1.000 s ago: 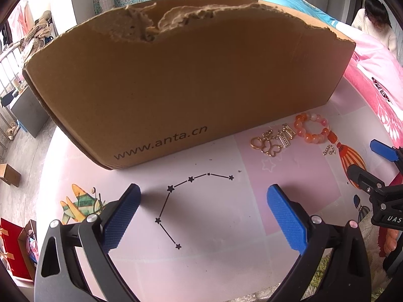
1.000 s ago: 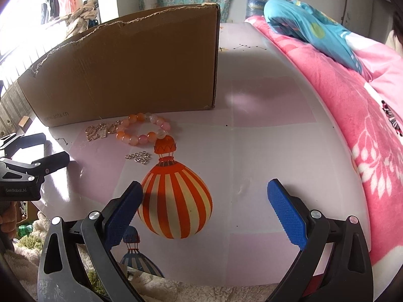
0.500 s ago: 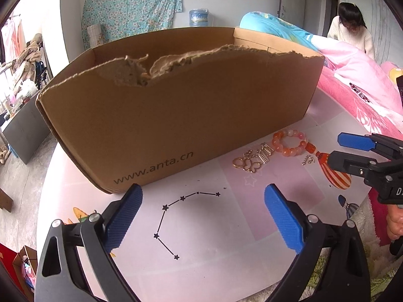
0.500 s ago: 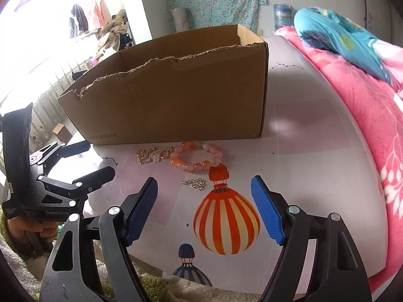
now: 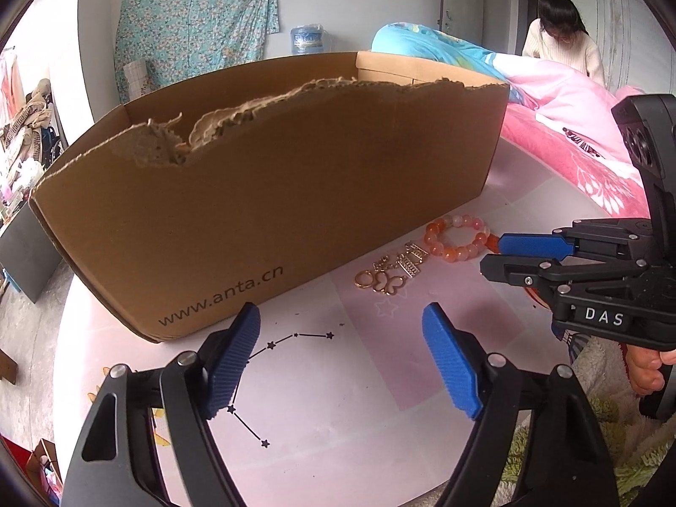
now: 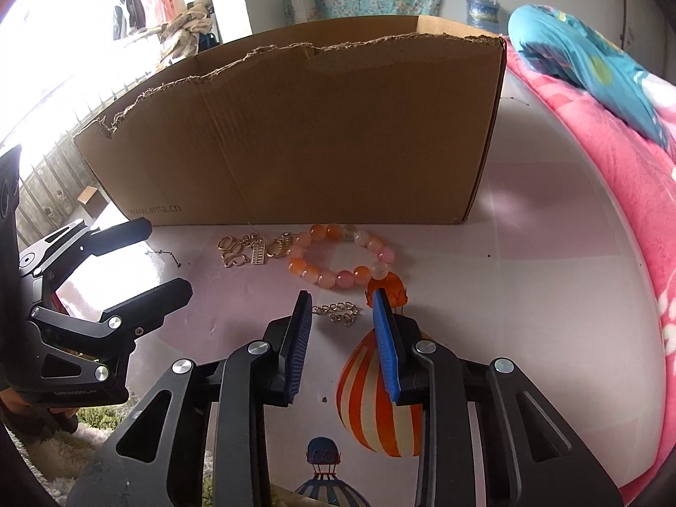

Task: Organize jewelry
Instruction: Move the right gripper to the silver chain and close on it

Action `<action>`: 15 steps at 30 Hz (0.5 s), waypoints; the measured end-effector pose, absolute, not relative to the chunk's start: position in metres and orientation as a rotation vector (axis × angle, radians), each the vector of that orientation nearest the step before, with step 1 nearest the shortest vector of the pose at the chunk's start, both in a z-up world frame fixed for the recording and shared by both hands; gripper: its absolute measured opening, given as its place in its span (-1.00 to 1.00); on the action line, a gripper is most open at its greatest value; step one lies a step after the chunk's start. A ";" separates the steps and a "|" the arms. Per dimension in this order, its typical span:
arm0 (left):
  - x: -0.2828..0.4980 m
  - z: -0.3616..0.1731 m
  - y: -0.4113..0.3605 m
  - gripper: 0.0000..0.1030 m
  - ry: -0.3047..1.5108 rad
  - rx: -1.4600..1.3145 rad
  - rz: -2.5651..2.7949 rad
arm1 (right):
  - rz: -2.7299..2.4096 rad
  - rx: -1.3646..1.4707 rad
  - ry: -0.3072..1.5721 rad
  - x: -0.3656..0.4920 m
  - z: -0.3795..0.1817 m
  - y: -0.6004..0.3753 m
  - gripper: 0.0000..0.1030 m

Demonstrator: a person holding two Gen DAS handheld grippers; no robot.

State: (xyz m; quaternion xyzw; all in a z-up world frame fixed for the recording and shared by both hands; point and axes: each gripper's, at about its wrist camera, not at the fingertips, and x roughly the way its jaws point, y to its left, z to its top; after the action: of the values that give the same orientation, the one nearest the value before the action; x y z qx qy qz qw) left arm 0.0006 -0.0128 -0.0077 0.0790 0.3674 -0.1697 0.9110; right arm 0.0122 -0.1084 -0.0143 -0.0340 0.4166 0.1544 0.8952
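An orange and pink bead bracelet lies on the pink mat in front of a brown cardboard box. Gold charms lie to its left. A small gold chain lies nearer, just ahead of my right gripper. The right gripper is open with a narrow gap, empty, and straddles the chain's near side; it also shows in the left wrist view. My left gripper is open wide and empty, over the star drawing, and shows at the left of the right wrist view.
The mat has a striped balloon print. A pink quilt lies to the right. A fluffy rug borders the mat's near edge. A person stands far back right.
My right gripper moved forward toward the small chain and its jaws narrowed a lot. My left gripper's jaws narrowed somewhat. The jewelry has not moved.
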 end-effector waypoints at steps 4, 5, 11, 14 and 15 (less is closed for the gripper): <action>0.002 -0.008 -0.015 0.37 0.760 0.156 -0.359 | 0.315 -0.123 0.855 0.009 -0.015 -0.101 -0.72; 0.002 -0.007 -0.015 0.35 0.759 0.157 -0.360 | 0.316 -0.118 0.860 0.009 -0.015 -0.101 -0.90; 0.001 -0.007 -0.021 0.26 0.756 0.170 -0.381 | 0.334 -0.008 0.895 0.015 -0.014 -0.120 -1.00; 0.001 -0.006 -0.023 0.25 0.755 0.177 -0.384 | 0.324 0.036 0.910 0.020 -0.012 -0.133 -1.00; 0.001 -0.007 -0.023 0.25 0.755 0.178 -0.383 | 0.326 0.060 0.915 0.021 -0.012 -0.138 -1.00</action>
State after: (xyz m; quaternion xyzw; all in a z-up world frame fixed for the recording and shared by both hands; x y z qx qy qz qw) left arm 0.0015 -0.0231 -0.0066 0.0865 0.3656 -0.1858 0.9079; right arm 0.0207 -0.1383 -0.0119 0.0290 0.4396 0.1569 0.8839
